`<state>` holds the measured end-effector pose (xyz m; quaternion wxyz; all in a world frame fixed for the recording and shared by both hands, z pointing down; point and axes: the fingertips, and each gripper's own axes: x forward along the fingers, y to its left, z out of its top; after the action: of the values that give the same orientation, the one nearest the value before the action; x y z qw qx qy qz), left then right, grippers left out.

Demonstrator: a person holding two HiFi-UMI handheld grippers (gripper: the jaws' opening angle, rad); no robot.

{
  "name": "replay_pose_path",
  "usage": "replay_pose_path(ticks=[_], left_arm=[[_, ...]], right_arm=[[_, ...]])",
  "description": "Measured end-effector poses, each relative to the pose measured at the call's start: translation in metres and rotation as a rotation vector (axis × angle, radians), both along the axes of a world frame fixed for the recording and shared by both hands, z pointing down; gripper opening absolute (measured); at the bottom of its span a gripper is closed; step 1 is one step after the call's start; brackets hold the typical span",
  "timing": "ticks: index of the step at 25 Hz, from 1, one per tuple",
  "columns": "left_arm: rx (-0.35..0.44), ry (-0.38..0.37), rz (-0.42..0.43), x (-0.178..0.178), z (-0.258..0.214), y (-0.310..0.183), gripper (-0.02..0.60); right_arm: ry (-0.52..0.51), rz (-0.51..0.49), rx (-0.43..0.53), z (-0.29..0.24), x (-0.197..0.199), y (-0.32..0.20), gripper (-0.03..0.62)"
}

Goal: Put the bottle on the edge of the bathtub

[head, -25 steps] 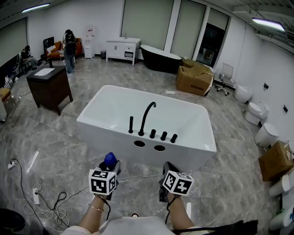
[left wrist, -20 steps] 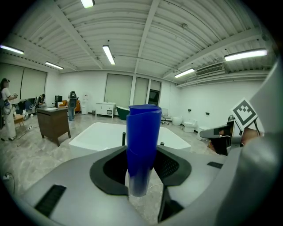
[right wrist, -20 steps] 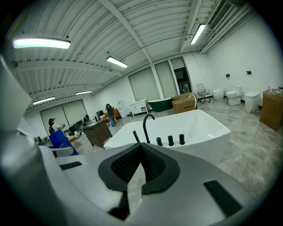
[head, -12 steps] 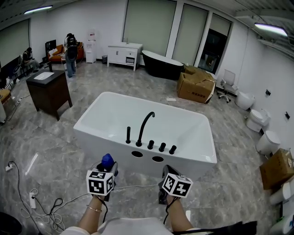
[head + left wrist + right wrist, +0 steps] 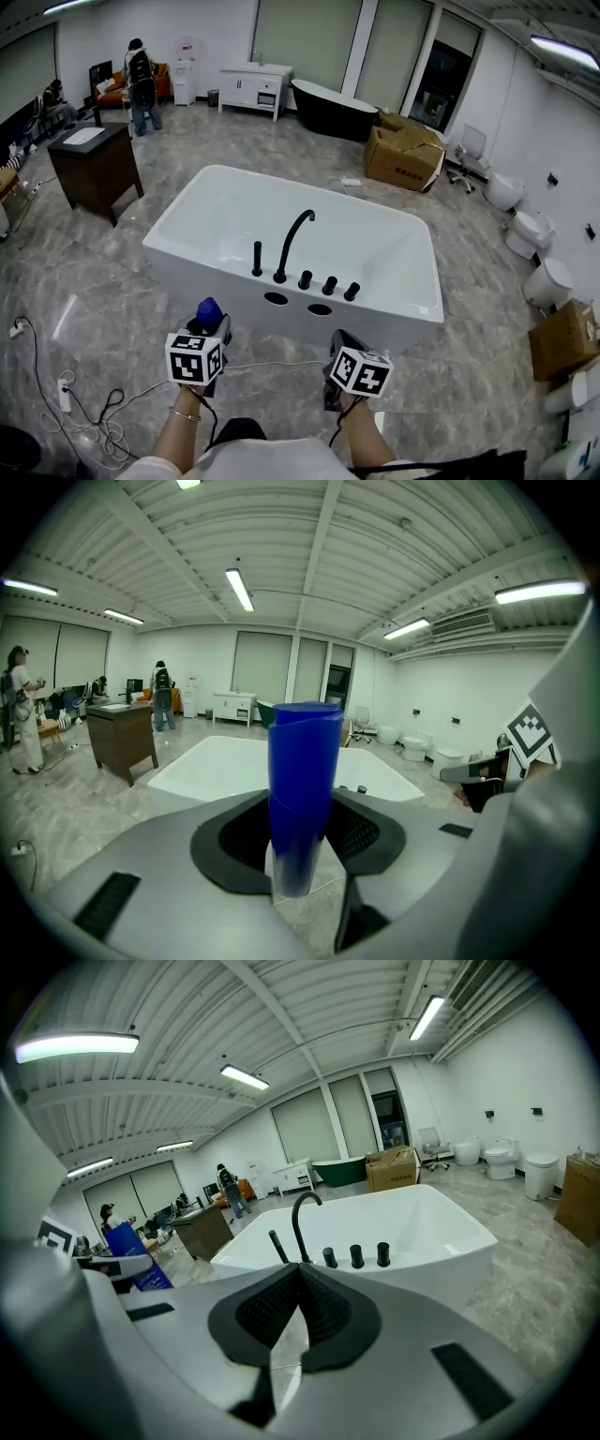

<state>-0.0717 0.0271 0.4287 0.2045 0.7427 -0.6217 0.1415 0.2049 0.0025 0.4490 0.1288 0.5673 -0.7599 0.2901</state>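
Note:
My left gripper [image 5: 207, 325] is shut on a blue bottle [image 5: 208, 311] that stands upright between its jaws; in the left gripper view the bottle [image 5: 302, 789] fills the middle. The white bathtub [image 5: 384, 321] lies just ahead on the floor, with a black faucet [image 5: 288, 247] and knobs on its near rim. The bottle hangs short of that rim, to the left of the faucet. My right gripper [image 5: 339, 339] is shut with nothing in it, its pads [image 5: 323, 1312] meeting at the front, and it points at the tub [image 5: 441, 1227].
A dark wooden cabinet [image 5: 89, 169] stands left of the tub. Cardboard boxes [image 5: 403, 150] and a black tub [image 5: 328, 98] are behind it, toilets [image 5: 544, 281] along the right wall. Cables [image 5: 84, 422] trail over the floor at my left. A person [image 5: 141, 75] stands far back.
Both grippers have come a little closer to the tub, the left still carrying the bottle. The tub's near rim sits lower and nearer in the head view. Both grips are unchanged.

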Motion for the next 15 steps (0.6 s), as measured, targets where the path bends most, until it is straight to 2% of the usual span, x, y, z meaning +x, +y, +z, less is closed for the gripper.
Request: replay_pose_path(ticks=[5, 15], left_arm=[[-0.013, 0.010, 0.022, 0.008, 0.003, -0.006, 0.169], [-0.009, 0.010, 0.057, 0.015, 0.005, -0.031, 0.169]], right_arm=[[0.008, -0.001, -0.025, 0.006, -0.002, 0.003, 0.026], [0.002, 0.043, -0.004, 0.004, 0.008, -0.020, 0.026]])
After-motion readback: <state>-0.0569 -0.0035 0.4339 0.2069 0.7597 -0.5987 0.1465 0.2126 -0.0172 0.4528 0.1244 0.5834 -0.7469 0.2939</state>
